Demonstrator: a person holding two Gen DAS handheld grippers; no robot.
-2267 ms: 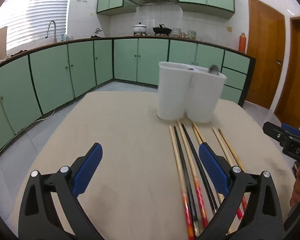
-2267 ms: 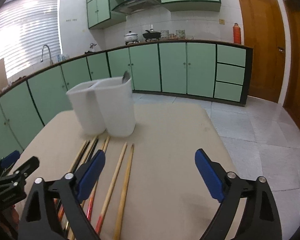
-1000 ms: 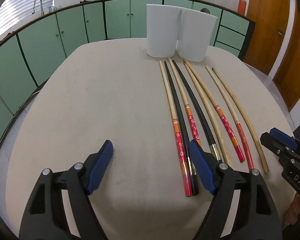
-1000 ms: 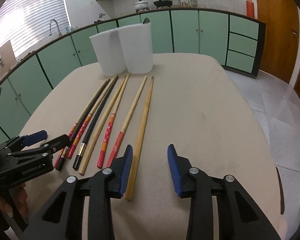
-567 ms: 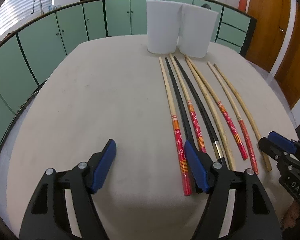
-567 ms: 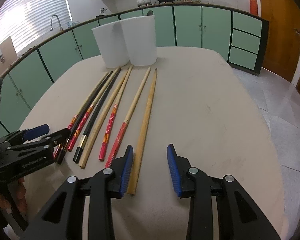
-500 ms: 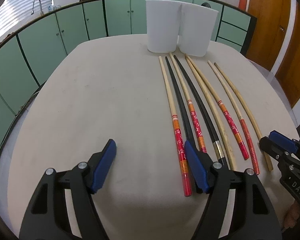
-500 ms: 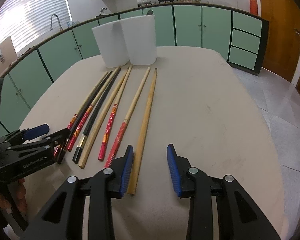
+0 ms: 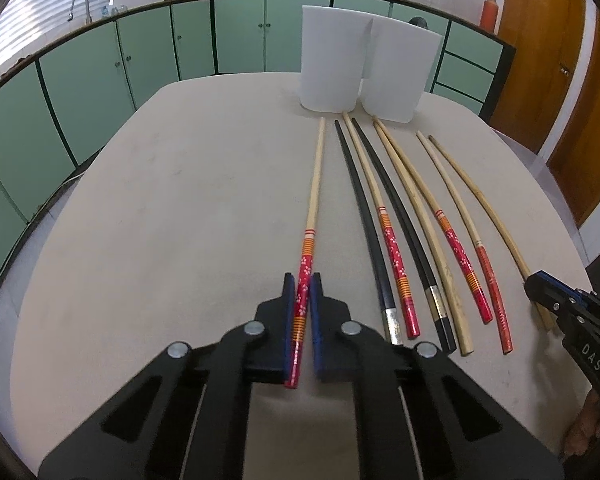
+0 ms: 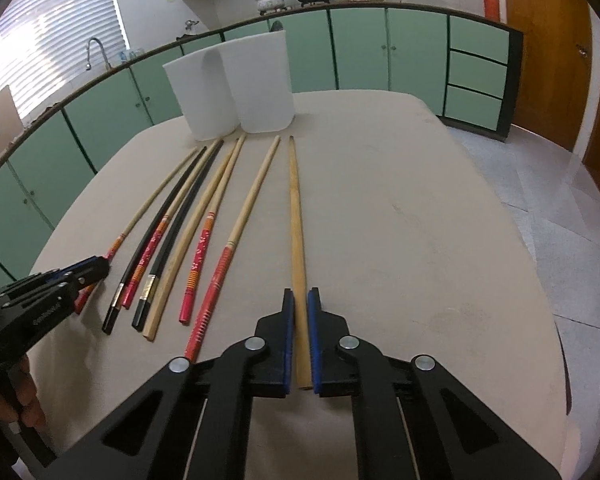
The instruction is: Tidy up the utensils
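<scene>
A row of chopsticks lies on a beige table (image 9: 180,208), thin tips pointing toward a white two-part holder (image 9: 364,68) that stands near the far edge. Their thick ends lie toward the near edge, where the person stands, so each can be taken by its handle.

The left gripper (image 9: 301,280) is clenched on the red-handled chopstick (image 9: 314,196) at the left end of the row. Its blue pads (image 9: 287,320) press both sides of the flowered red handle, and the pale shaft runs straight ahead toward the holder. This chopstick sits a little apart from the others, which probably made it the easy one to take from that side.

The right gripper (image 10: 301,296) is clenched on the plain wooden chopstick (image 10: 296,208) at the right end of the row, again near its thick end. Gripping there likely leaves the long thin part free to go into the holder tip first.

Between the two held sticks the remaining chopsticks (image 9: 420,240) rest untouched on the table: two black ones with silver bands, several with red handles, and another plain one. Working inward from both ends seems meant to keep the two grippers well apart.

Whether either held stick has left the table is hard to judge. A dark, rounded utensil end shows just above the holder's rim; nothing else can be seen inside.
</scene>
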